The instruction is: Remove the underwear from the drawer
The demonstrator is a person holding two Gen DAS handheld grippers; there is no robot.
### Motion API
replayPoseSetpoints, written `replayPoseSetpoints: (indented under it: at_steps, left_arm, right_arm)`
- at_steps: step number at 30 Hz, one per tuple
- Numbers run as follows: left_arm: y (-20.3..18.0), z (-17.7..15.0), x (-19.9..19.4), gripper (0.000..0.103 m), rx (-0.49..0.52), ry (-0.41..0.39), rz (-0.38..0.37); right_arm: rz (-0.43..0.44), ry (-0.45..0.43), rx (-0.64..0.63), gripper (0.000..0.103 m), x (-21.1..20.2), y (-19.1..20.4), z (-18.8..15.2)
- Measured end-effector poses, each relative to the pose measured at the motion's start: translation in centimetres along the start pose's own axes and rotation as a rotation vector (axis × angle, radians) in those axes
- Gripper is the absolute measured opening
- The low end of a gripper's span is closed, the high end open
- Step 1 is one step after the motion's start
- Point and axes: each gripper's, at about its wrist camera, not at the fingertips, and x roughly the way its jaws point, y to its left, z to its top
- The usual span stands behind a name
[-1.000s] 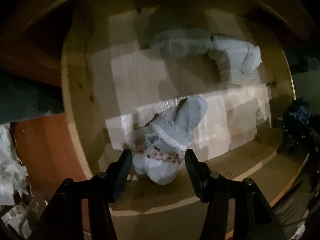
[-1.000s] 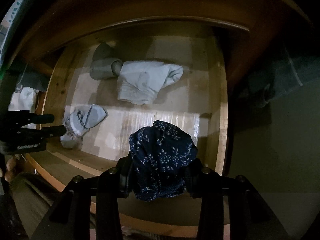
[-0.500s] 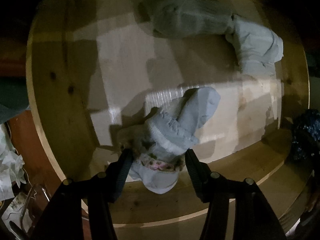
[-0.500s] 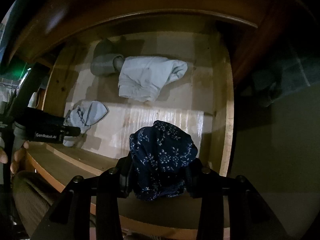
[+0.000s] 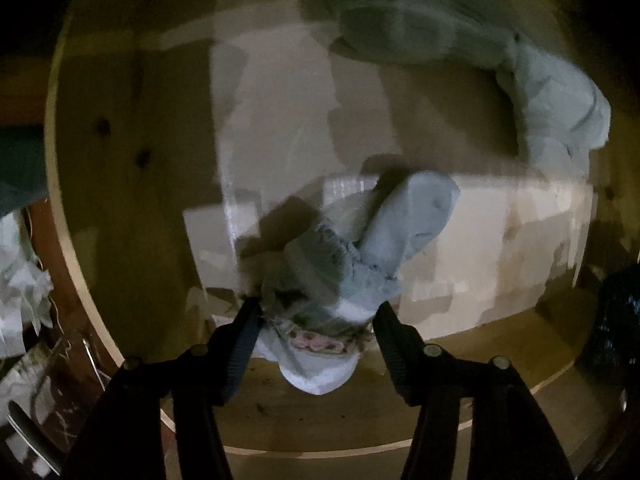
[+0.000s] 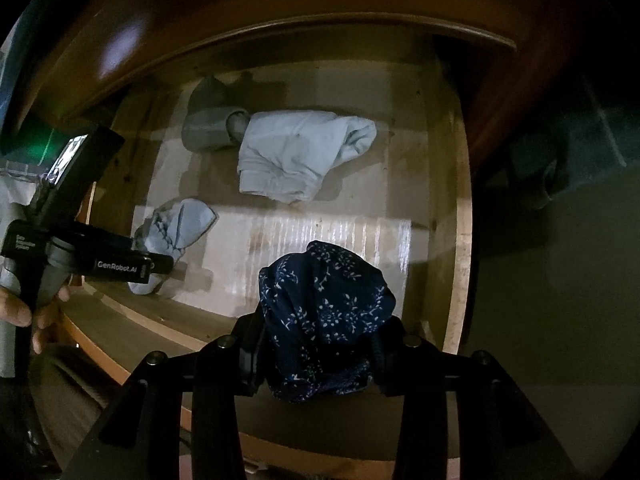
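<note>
- Right gripper (image 6: 316, 350): fingers clamping the navy floral underwear (image 6: 324, 320) above the drawer (image 6: 456, 240) front edge.
- Left gripper (image 5: 316, 332): fingers apart, flanking the light-blue underwear (image 5: 344, 276) lying near the drawer's front-left corner.

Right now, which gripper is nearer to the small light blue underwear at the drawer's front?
Left. The left gripper straddles the light blue underwear; the right gripper holds navy floral underwear apart from it.
</note>
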Motion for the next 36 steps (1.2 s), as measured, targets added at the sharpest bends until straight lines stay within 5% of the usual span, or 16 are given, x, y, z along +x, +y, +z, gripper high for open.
replayPoseSetpoints:
  at_steps: [5,10,24,36]
  left_arm:
    - [0.5,-1.0,-0.6,0.034,-0.034,-0.037,0.014]
    - [0.8,-2.4,-1.0,0.027,-0.048,-0.087,-0.008]
    - [1.6,-9.3,-5.8,0.026,-0.095,-0.282,-0.117]
    - [2.8,-12.4,-11.5,0.026,-0.068,-0.561,-0.084]
  right_arm:
    - [0.004,0.004,0.002,0.038,0.1,0.1,-0.1]
    - [-0.005,-0.002,0.002,0.038,-0.1,0.2,-0.1]
    - [-0.026,-0.008,0.003,0.038,-0.1,-0.2,-0.2]
    - [-0.047,-0.009,-0.004,0.038,0.0,-0.4,-0.1]
